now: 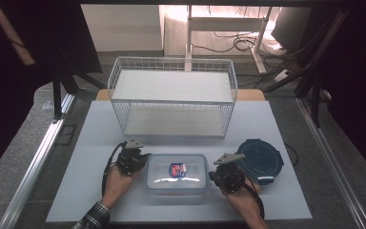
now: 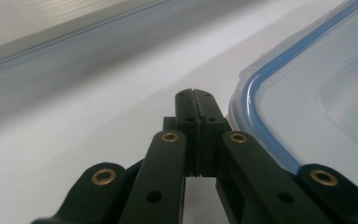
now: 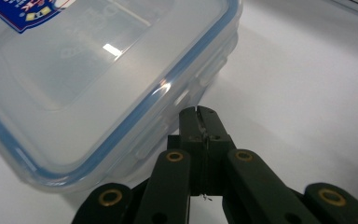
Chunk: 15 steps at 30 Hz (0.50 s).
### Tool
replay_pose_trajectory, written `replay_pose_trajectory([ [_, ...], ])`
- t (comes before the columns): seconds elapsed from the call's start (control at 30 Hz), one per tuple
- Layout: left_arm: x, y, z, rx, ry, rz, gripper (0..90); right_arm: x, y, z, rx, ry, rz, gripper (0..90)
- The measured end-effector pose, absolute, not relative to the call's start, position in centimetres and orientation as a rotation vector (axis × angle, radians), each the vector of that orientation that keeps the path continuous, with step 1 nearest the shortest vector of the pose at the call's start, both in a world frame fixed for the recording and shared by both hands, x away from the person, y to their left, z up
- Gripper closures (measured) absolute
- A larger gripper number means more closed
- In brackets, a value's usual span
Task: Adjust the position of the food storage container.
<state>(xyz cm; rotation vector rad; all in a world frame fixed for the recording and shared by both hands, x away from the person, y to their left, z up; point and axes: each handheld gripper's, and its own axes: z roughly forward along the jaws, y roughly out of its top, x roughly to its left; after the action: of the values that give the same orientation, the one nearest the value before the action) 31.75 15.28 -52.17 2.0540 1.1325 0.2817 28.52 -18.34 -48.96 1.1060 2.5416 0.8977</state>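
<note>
High view: a clear lidded container (image 1: 176,173) lies low in the middle of the frame on the desk (image 1: 95,143), in front of a wire rack (image 1: 172,98).
Its long axis runs left to right, a short end facing each tool: the left hand-held gripper (image 1: 143,160) just beside its left end, the right hand-held gripper (image 1: 214,175) just beside its right end, about equally near. Both have jaws pressed together, holding nothing. A round dark lid (image 1: 260,161) lies right of the container.
</note>
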Motion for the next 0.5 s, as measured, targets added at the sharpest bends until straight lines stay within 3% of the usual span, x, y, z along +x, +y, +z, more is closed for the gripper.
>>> replay_pose_trajectory([
  [0.2,30.1,17.5,-51.2,2.024,1.136,0.318,82.2,28.2,-19.2,-48.0,1.087,2.497,0.940,87.4],
  [0.27,29.1,18.5,-50.9,1.997,1.137,0.304,74.0,28.1,-19.7,-47.7,1.069,2.479,0.955,84.8],
  [0.3,27.9,19.2,-50.9,1.988,1.129,0.313,64.5,27.8,-20.2,-47.5,1.060,2.468,0.983,81.4],
  [0.4,26.6,19.7,-51.0,1.968,1.126,0.292,48.8,27.2,-20.8,-47.3,1.034,2.460,1.007,75.9],
  [0.43,26.0,20.0,-51.1,1.957,1.128,0.280,48.8,27.2,-20.8,-47.3,1.034,2.460,1.007,75.9],
  [0.5,24.8,20.3,-51.4,1.964,1.121,0.283,37.8,26.8,-21.0,-47.2,1.018,2.452,1.019,71.9],
])
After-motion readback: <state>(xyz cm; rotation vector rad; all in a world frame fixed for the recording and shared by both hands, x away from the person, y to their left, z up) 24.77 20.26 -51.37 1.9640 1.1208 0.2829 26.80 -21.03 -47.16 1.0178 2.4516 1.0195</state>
